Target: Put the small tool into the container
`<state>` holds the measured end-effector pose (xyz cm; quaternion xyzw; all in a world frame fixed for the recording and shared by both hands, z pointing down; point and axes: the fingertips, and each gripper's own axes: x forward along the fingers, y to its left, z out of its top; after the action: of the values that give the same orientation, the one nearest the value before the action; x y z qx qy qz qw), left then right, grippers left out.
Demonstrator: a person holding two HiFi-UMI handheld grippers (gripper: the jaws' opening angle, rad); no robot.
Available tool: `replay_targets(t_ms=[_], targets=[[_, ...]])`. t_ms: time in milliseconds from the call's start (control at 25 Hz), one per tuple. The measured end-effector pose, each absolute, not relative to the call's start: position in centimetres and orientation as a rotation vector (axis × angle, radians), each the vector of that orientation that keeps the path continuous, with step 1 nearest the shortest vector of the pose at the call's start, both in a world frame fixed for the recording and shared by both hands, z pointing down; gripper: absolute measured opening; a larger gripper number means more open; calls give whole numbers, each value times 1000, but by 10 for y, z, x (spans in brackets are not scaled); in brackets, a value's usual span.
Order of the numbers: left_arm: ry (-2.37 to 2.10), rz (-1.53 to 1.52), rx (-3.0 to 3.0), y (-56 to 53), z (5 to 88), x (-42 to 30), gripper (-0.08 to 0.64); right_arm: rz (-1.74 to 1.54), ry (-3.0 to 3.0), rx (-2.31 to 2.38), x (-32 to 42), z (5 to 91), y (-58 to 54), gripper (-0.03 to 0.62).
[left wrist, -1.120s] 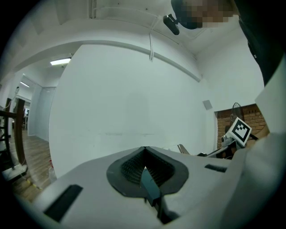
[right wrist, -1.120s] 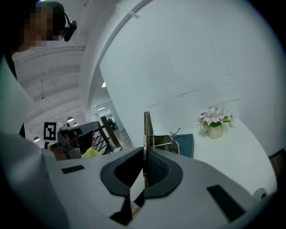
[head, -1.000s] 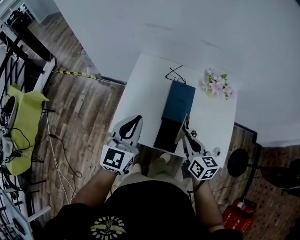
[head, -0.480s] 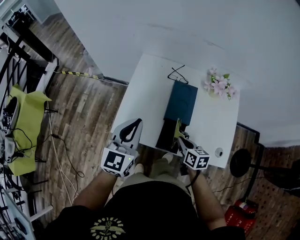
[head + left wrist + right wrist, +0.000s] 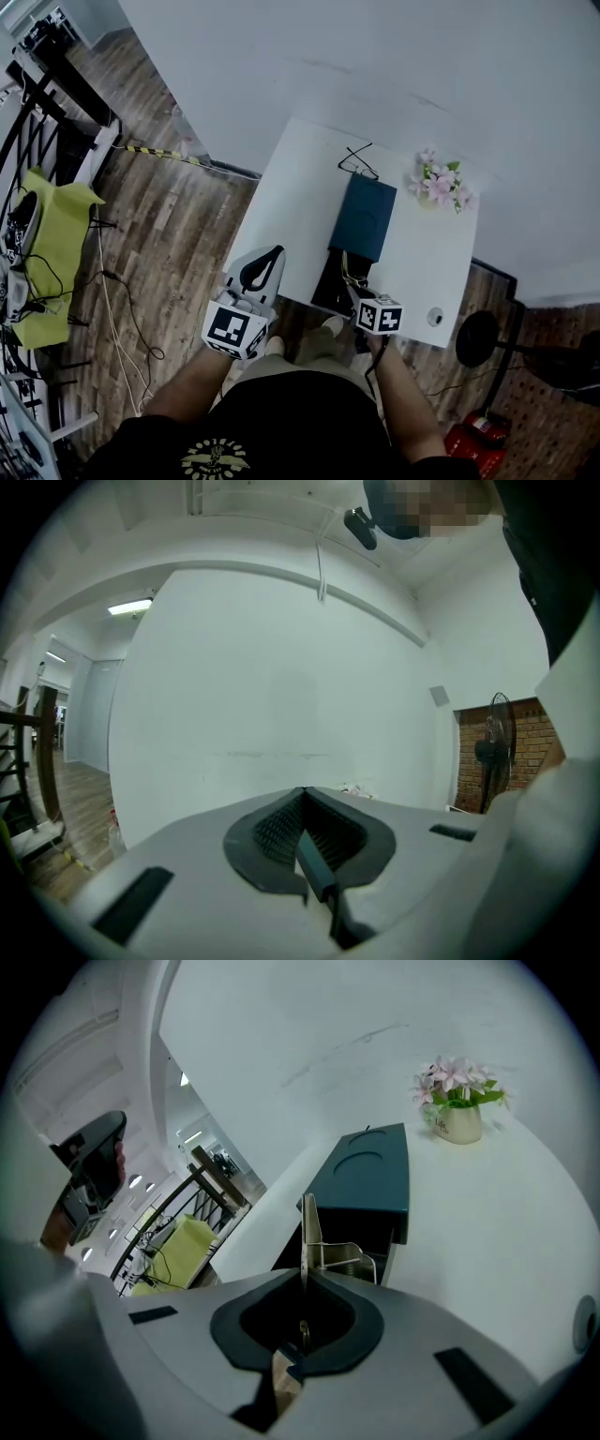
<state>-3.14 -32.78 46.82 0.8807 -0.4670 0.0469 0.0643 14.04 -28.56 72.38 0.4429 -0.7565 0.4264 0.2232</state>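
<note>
The container is a teal box [image 5: 364, 216] with its black inner tray [image 5: 330, 278] slid out toward me on the white table [image 5: 281, 206]. My right gripper [image 5: 349, 274] is shut on a small metal tool [image 5: 306, 1227], a thin blade with a wire loop that sticks out past the jaws. In the right gripper view the right gripper [image 5: 305, 1274] holds the tool just over the open black tray [image 5: 370, 1232], in front of the teal box [image 5: 370, 1171]. My left gripper [image 5: 268, 257] hovers at the table's near left edge, shut and empty; the left gripper [image 5: 302, 797] faces a bare white wall.
Black-framed glasses [image 5: 355, 159] lie behind the box. A small pot of pink flowers [image 5: 438, 182] [image 5: 457, 1101] stands at the back right corner. A small round object [image 5: 434, 317] sits near the front right corner. A standing fan [image 5: 478, 333] is right of the table.
My right gripper has moved left and nearer with the tool, from the tray's right side to over the black tray. The left gripper has stayed about where it was.
</note>
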Motion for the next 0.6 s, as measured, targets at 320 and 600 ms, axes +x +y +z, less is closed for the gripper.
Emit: replay_targets(t_ms=[320,600], targets=[[-1395,131,2682,-329,462,-26,6,1235,-2000,1160,129,745,-294,2],[-1391,119,2685,-329,459,-26,6,1295,-1956,1157,127,755,-303,43]])
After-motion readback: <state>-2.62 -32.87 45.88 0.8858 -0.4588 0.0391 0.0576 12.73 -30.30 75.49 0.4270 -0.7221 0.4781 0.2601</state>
